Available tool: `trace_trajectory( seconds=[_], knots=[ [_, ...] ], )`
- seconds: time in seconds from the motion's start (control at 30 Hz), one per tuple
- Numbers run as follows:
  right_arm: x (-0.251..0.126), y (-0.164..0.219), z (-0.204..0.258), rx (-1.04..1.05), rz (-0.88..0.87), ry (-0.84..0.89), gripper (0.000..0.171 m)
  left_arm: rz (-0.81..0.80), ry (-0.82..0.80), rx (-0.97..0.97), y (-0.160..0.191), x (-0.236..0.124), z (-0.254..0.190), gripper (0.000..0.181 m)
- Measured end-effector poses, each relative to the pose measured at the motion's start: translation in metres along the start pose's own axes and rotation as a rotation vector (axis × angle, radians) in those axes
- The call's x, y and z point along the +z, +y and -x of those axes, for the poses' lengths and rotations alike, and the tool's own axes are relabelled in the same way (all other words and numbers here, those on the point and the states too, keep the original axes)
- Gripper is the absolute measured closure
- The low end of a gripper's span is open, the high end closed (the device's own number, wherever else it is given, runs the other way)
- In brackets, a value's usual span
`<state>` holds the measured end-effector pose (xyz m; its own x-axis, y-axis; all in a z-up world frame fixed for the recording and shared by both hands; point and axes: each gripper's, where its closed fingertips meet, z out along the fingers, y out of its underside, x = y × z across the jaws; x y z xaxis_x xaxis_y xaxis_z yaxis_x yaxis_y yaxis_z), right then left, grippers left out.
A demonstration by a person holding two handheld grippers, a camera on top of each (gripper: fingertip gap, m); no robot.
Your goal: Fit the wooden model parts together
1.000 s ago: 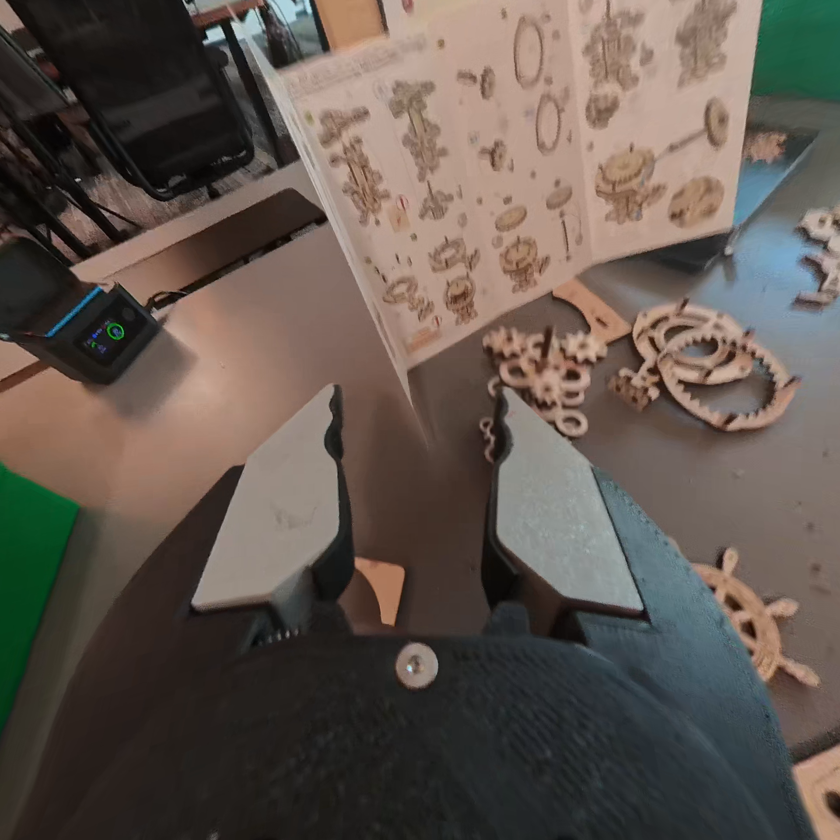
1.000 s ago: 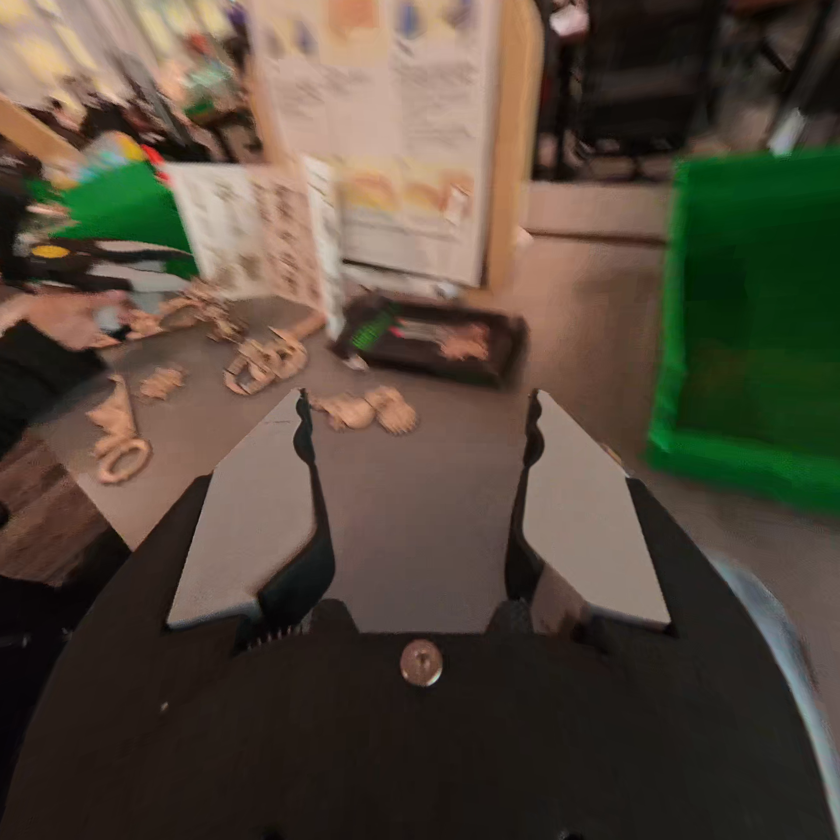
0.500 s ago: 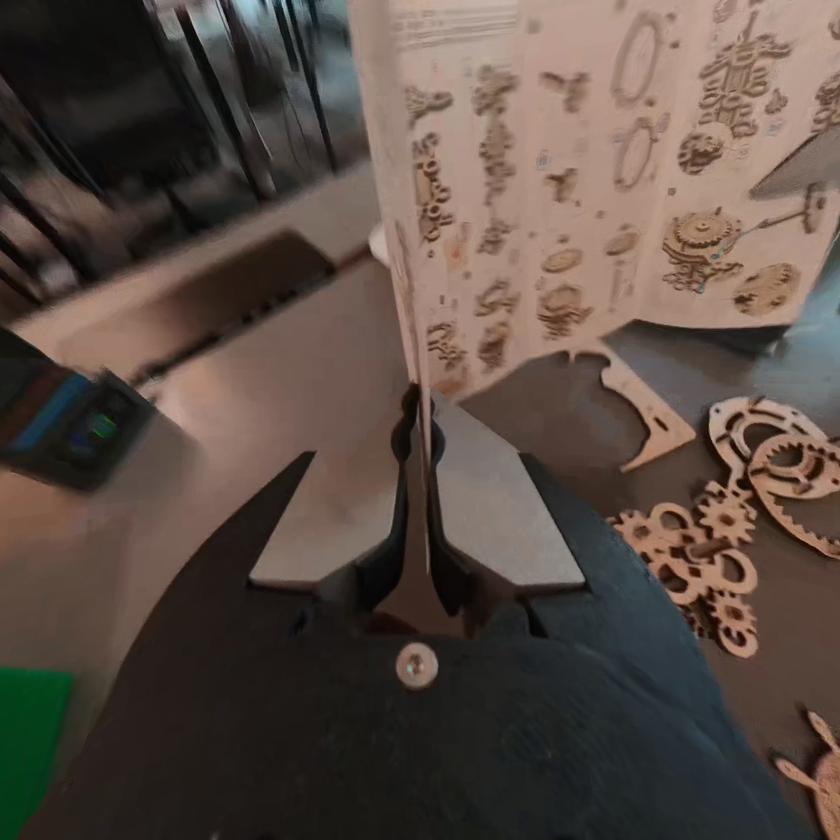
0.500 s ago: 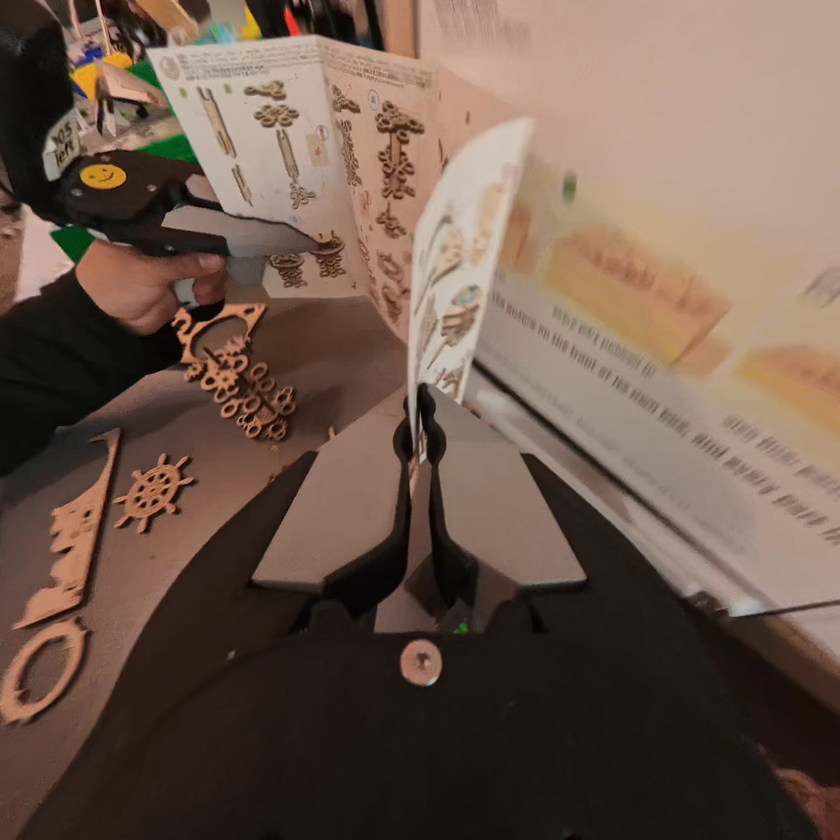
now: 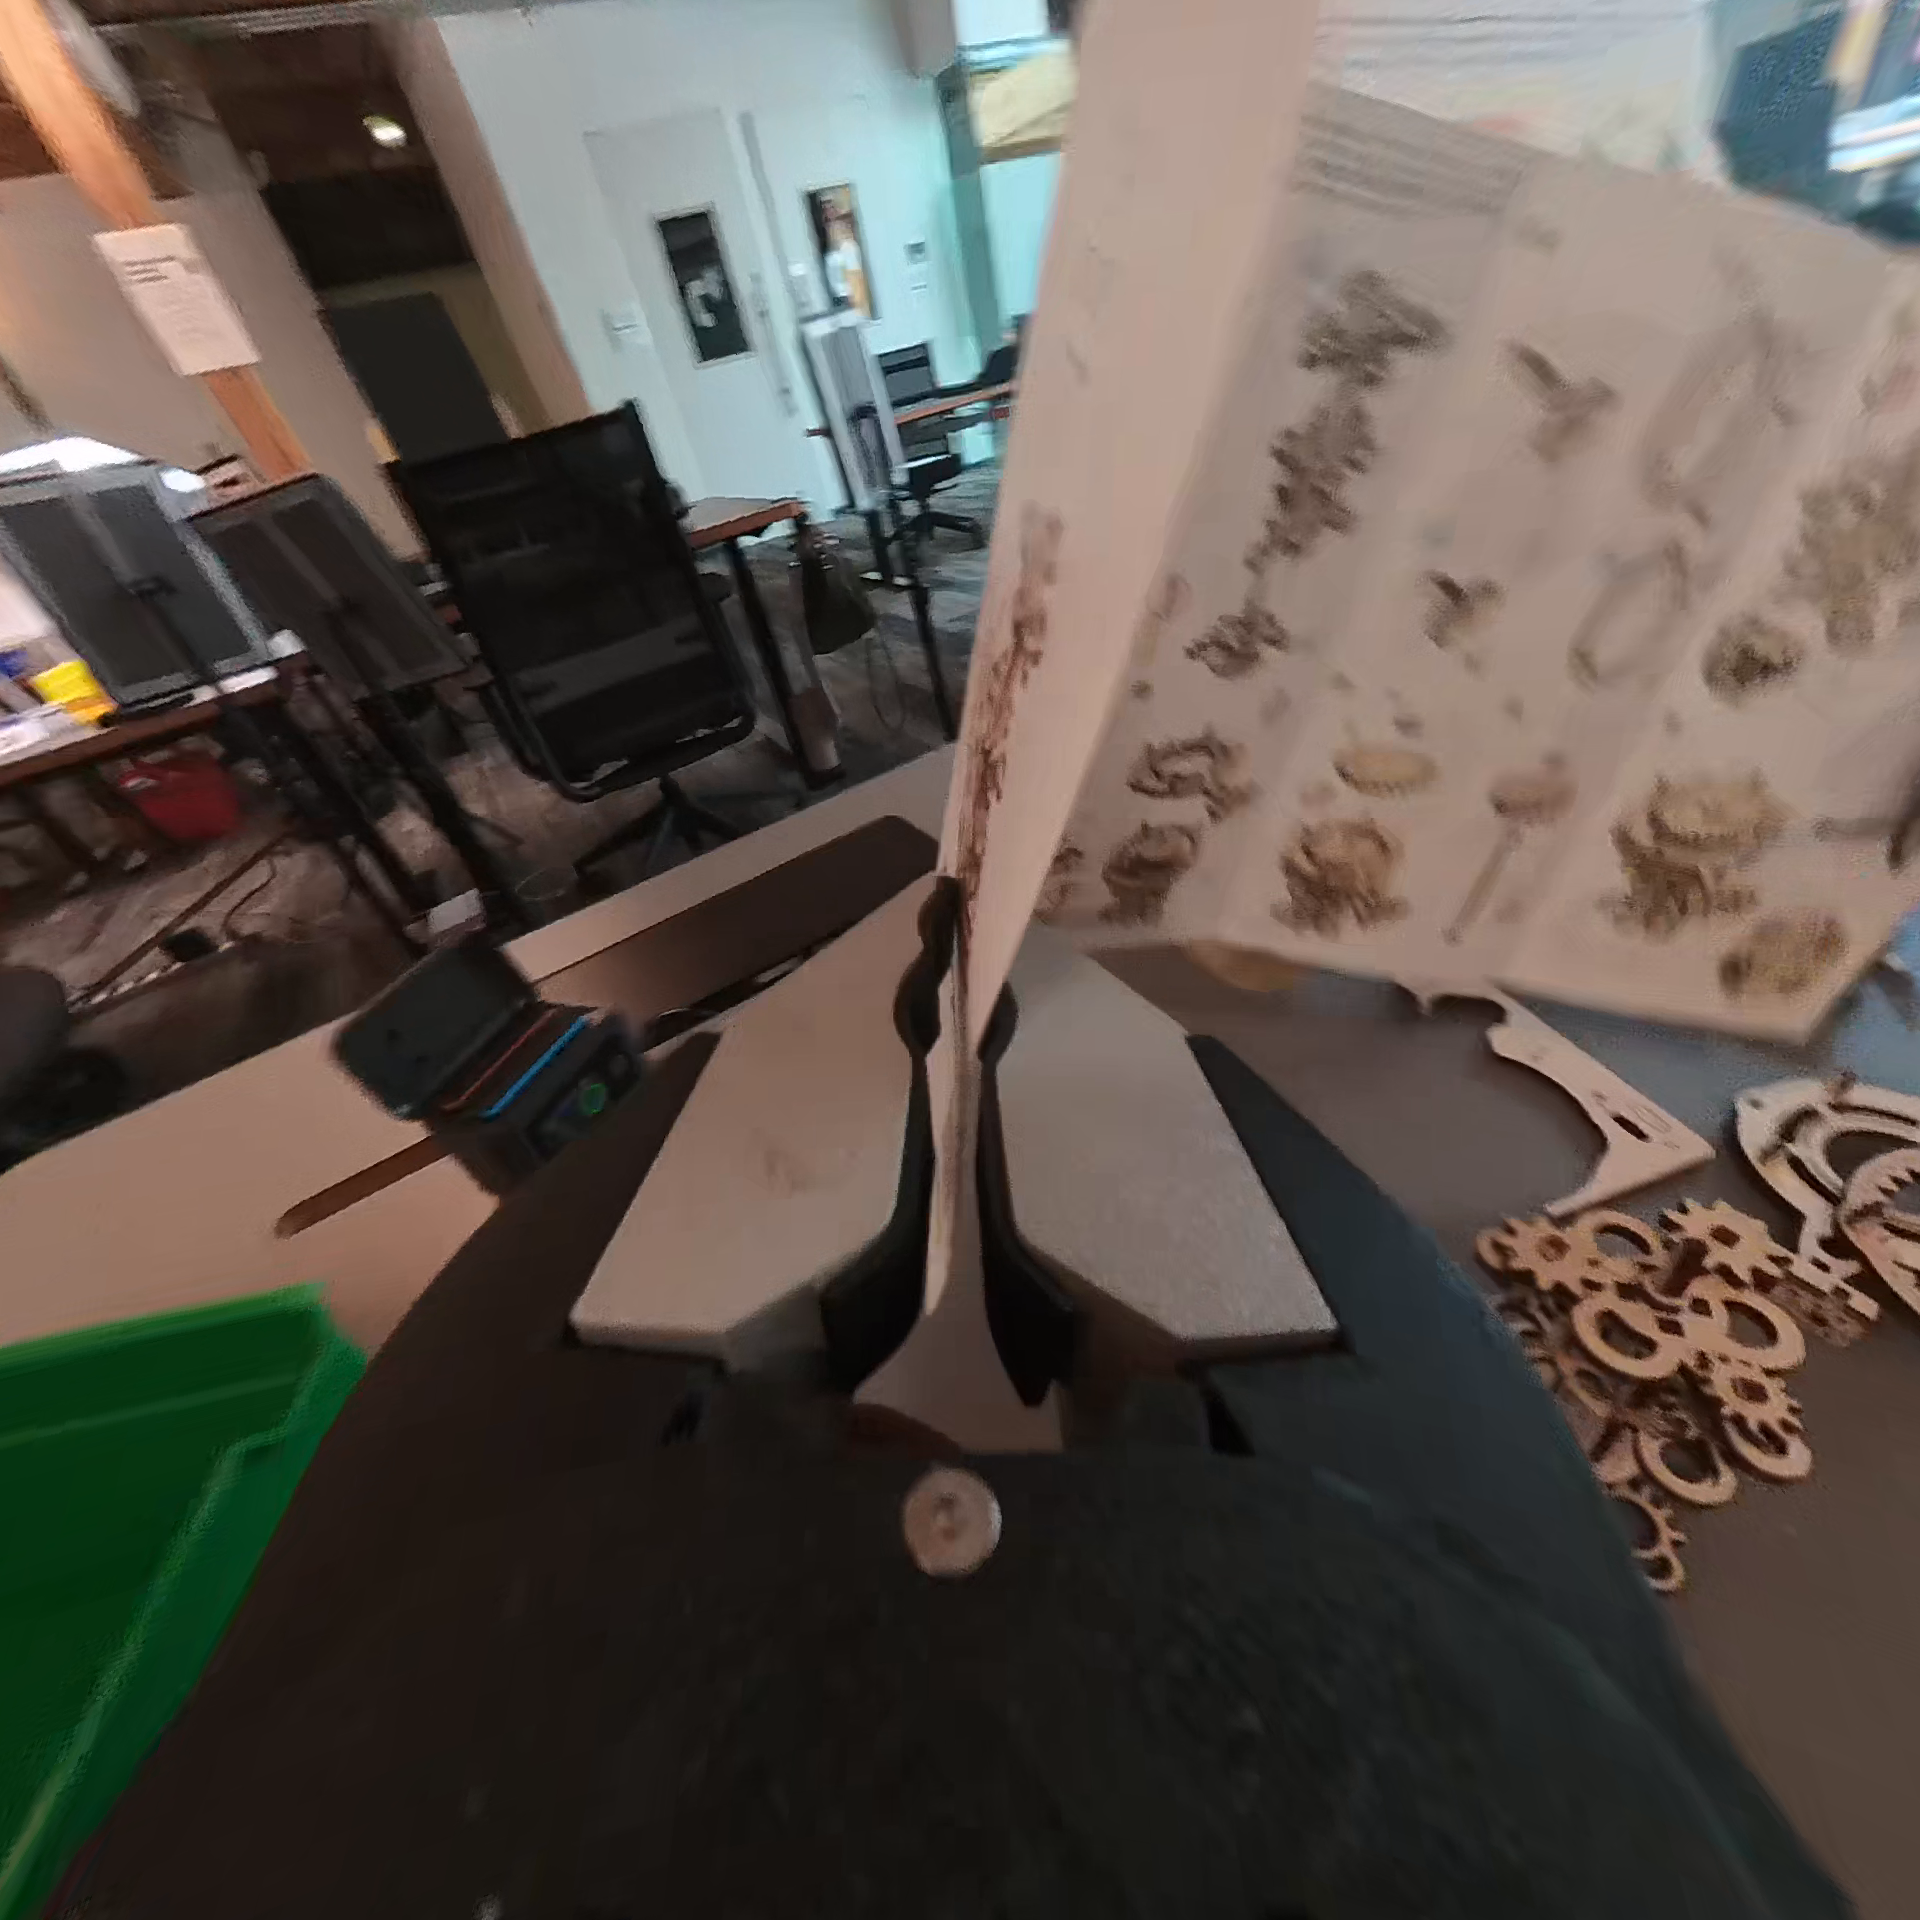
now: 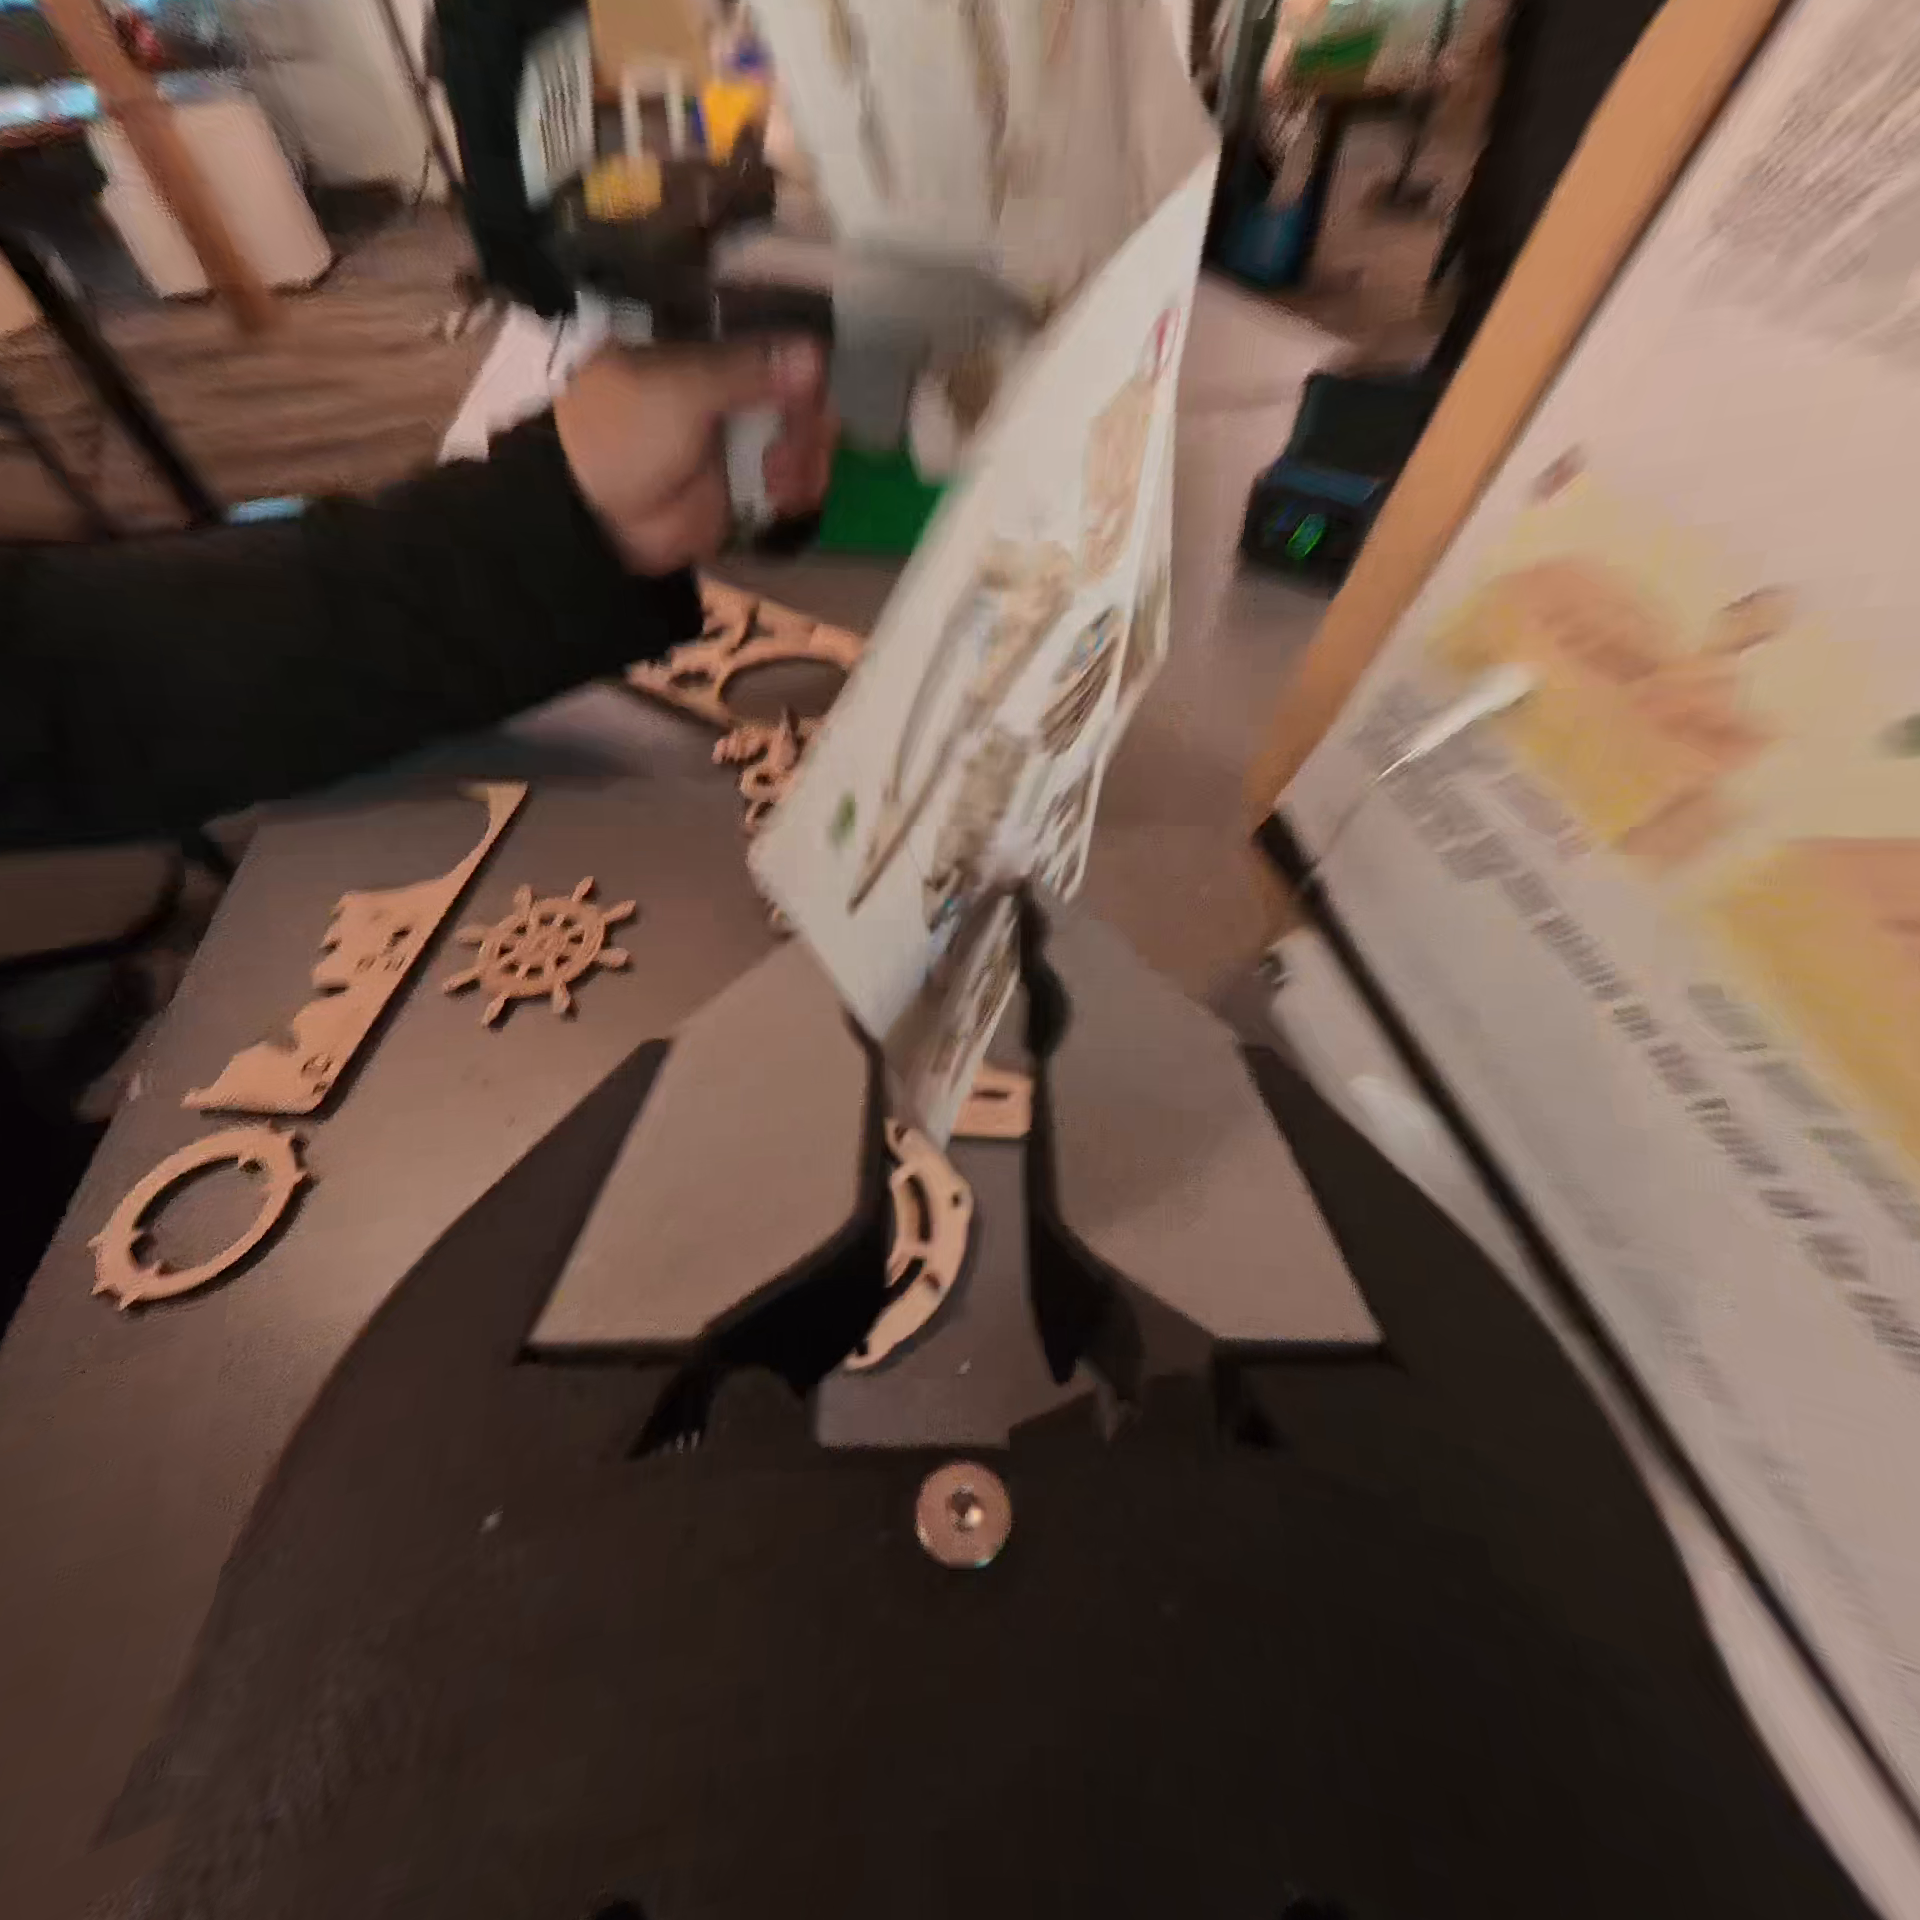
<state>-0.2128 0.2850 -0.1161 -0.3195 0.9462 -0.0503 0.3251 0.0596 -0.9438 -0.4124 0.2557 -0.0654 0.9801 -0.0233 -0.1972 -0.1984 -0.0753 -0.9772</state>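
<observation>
My left gripper (image 5: 961, 966) is shut on the left edge of a folded paper instruction sheet (image 5: 1455, 623), which stands up and spreads to the right. The sheet's other end (image 6: 1018, 644) hangs between my right gripper's (image 6: 951, 987) jaws, which stand slightly apart; this view is blurred. Wooden parts lie on the grey table (image 5: 1818, 1714): a gear cluster (image 5: 1652, 1382), a flat bracket (image 5: 1558, 1081), a ship's wheel (image 6: 540, 951), a long strip (image 6: 353, 966), an oval ring (image 6: 197, 1216). A curved piece (image 6: 925, 1236) lies under the right gripper.
A green bin (image 5: 135, 1507) sits at the table's left. A black device with a blue stripe (image 5: 499, 1060) stands behind it. A large poster board (image 6: 1610, 831) leans close on the right. A hand (image 6: 665, 457) in a black sleeve holds the left gripper. Spacing between my two grippers at the tips: around 20 centimeters. The curved piece (image 6: 925, 1236) lies some 11 centimeters from my right tips, 30 centimeters from my left tips. Seen from the left wrist view (image 5: 1803, 1104) as well. To the ship's wheel (image 6: 540, 951): right tips about 20 centimeters, left tips about 25 centimeters.
Both grippers were open a second ago, then shut on opposite ends of the sheet. The sheet has since been lifted and swung, and the right jaws have parted a little.
</observation>
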Motion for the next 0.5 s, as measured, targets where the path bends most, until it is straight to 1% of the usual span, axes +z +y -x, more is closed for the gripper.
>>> trace_trajectory(
  seconds=[0.03, 0.07, 0.13, 0.17, 0.2, 0.23, 0.27, 0.3, 0.37, 0.4, 0.5],
  knots=[
    [0.008, 0.016, 0.001, 0.014, 0.098, -0.001, 0.138, -0.014, -0.043, -0.014, -0.007, -0.008, 0.012, 0.181],
    [0.014, 0.033, -0.004, 0.009, 0.204, 0.031, 0.145, -0.045, -0.085, -0.03, -0.017, -0.017, 0.025, 0.181],
    [0.021, 0.058, -0.024, 0.008, 0.346, 0.166, 0.16, -0.089, -0.159, -0.069, -0.028, -0.036, 0.048, 0.181],
    [0.028, 0.068, -0.026, 0.026, 0.398, 0.175, 0.167, -0.103, -0.171, -0.087, -0.029, -0.042, 0.054, 0.181],
    [0.038, 0.079, -0.02, 0.042, 0.456, 0.136, 0.171, -0.114, -0.175, -0.111, -0.027, -0.045, 0.059, 0.181],
    [0.047, 0.091, -0.016, 0.049, 0.515, 0.118, 0.171, -0.122, -0.167, -0.135, -0.025, -0.047, 0.06, 0.181],
    [0.053, 0.1, -0.013, 0.053, 0.55, 0.115, 0.171, -0.118, -0.161, -0.154, -0.022, -0.046, 0.062, 0.181],
    [0.058, 0.096, -0.008, 0.08, 0.509, 0.102, 0.171, -0.112, -0.17, -0.167, -0.017, -0.046, 0.065, 0.181],
    [0.053, 0.1, 0.017, 0.193, 0.547, -0.005, 0.171, -0.097, -0.18, -0.204, -0.009, -0.046, 0.071, 0.181],
    [0.051, 0.101, 0.029, 0.214, 0.549, -0.046, 0.171, -0.092, -0.176, -0.222, -0.007, -0.046, 0.073, 0.181],
    [0.047, 0.102, 0.05, 0.14, 0.564, -0.062, 0.171, -0.094, -0.174, -0.225, -0.009, -0.049, 0.075, 0.181]
  ],
)
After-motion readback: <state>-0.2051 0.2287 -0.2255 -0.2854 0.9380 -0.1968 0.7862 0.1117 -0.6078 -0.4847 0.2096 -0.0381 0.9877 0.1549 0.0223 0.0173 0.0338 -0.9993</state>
